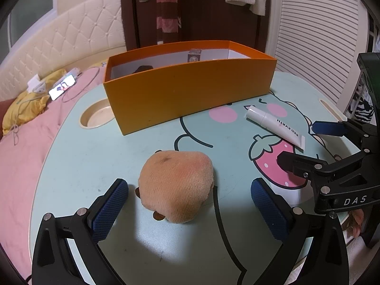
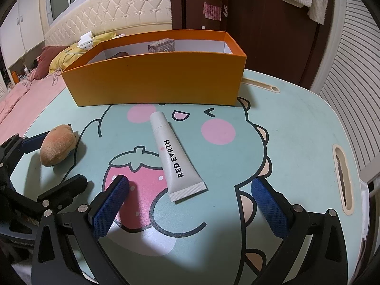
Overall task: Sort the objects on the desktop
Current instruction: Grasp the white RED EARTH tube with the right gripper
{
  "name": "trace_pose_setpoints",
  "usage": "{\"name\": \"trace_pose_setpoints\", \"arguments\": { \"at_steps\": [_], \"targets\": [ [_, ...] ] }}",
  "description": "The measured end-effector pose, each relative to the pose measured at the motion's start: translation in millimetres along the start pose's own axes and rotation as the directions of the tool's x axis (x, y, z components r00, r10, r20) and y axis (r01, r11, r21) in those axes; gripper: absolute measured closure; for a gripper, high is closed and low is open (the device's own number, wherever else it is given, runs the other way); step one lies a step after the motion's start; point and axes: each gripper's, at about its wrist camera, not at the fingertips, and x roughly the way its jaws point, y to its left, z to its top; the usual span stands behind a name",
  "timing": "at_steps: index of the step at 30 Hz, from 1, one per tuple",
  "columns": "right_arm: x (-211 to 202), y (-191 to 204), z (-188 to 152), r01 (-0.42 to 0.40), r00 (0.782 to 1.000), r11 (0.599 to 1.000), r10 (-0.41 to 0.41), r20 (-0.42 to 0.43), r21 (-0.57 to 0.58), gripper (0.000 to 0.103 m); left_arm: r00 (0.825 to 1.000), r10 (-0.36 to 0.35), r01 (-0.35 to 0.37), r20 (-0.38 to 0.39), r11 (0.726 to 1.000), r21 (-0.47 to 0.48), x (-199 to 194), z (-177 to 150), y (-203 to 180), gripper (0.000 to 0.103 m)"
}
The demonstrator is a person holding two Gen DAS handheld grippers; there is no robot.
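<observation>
The left gripper (image 1: 190, 196) stands wide open around the plush toy (image 1: 177, 185), pads not touching it. The right gripper (image 2: 190, 191) gapes over the white tube (image 2: 175, 156), whose cap points to 11 o'clock. At 12 sits the orange box (image 2: 154, 83) on the table (image 2: 296, 128).

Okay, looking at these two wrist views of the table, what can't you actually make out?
- Floor of the orange cardboard box: both views, hidden by its front wall.
- Dark object inside: only its top shows.
- Small printed carton inside: print too small.
- Brown plush toy: its face, turned away.
</observation>
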Motion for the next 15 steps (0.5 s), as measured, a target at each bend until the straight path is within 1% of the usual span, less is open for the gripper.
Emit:
{"name": "trace_pose_setpoints", "arguments": {
  "at_steps": [10,15],
  "targets": [
    [0.6,0.6,2.0,-0.001,1.0,1.0,0.001,-0.01,-0.002,0.0,1.0,-0.003,0.003,0.003,1.0,0.001,0.1,-1.4,0.3,0.001],
    [6.5,0.7,13.0,-0.012,0.998,1.0,0.012,-0.056,-0.014,0.0,1.0,-0.004,0.004,0.003,1.0,0.002,-0.1,-1.3,0.0,0.001]
  ]
}}
